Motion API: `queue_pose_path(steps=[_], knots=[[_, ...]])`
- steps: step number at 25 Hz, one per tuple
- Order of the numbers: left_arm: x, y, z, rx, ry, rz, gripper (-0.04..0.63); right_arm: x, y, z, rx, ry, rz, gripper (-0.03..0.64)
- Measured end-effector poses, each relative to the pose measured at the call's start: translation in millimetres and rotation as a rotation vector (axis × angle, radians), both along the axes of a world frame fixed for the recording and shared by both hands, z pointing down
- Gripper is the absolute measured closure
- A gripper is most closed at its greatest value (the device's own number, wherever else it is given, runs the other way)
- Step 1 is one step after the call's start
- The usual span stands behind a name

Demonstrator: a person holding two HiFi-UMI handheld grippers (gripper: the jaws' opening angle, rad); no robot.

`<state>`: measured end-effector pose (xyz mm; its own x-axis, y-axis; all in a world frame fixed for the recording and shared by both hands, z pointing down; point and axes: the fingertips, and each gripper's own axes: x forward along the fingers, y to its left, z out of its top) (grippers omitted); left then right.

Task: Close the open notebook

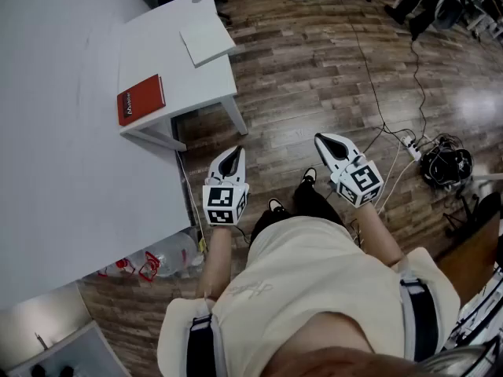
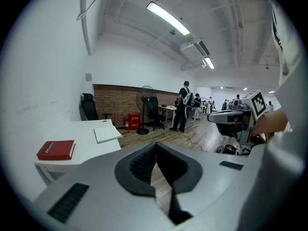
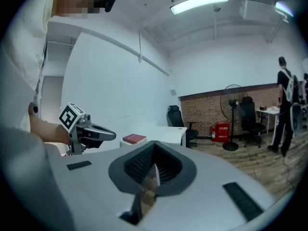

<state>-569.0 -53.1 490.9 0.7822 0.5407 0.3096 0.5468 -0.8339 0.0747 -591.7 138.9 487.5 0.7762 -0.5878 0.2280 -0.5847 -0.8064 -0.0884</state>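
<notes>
**Both grippers closed and empty, well apart from the notebook**

Held low before the person's body, above the wooden floor (image 1: 314, 69): the left gripper (image 1: 231, 160) and the right gripper (image 1: 333, 148), side by side and apart from each other. In the left gripper view, jaws pressed together at the tips, nothing between them, only floor behind the small gap lower down. Same in the right gripper view: jaws together, holding nothing.

Lying flat on the white surface (image 1: 169, 57), toward its far corner: the white notebook (image 1: 207, 42), a little turned against the edge. Looks like one plain white slab; cannot tell from here whether open or closed. Nearer on the same surface, close to the front edge and apart from the notebook: a red book (image 1: 141, 99), closed. Neither one touched by a gripper.

On the floor by the wall, left of the person: plastic bottles (image 1: 169, 254). On the floor to the right: a power strip (image 1: 409, 144) with cables. Far behind, in the left gripper view: a black office chair (image 2: 88, 107), a standing fan (image 2: 144, 97) and several people (image 2: 185, 105) before a brick wall (image 2: 115, 97).
</notes>
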Motion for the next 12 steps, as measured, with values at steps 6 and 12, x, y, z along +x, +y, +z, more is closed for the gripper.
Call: queue_pose_path(steps=[6, 12], knots=[[24.0, 19.9, -8.7, 0.003, 0.017, -0.021, 0.575, 28.0, 33.4, -3.4, -0.026, 0.026, 0.027, 0.609], [56.1, 39.1, -9.5, 0.033, 0.014, -0.048, 0.577, 65.0, 65.9, 0.0, -0.017, 0.021, 0.021, 0.609]])
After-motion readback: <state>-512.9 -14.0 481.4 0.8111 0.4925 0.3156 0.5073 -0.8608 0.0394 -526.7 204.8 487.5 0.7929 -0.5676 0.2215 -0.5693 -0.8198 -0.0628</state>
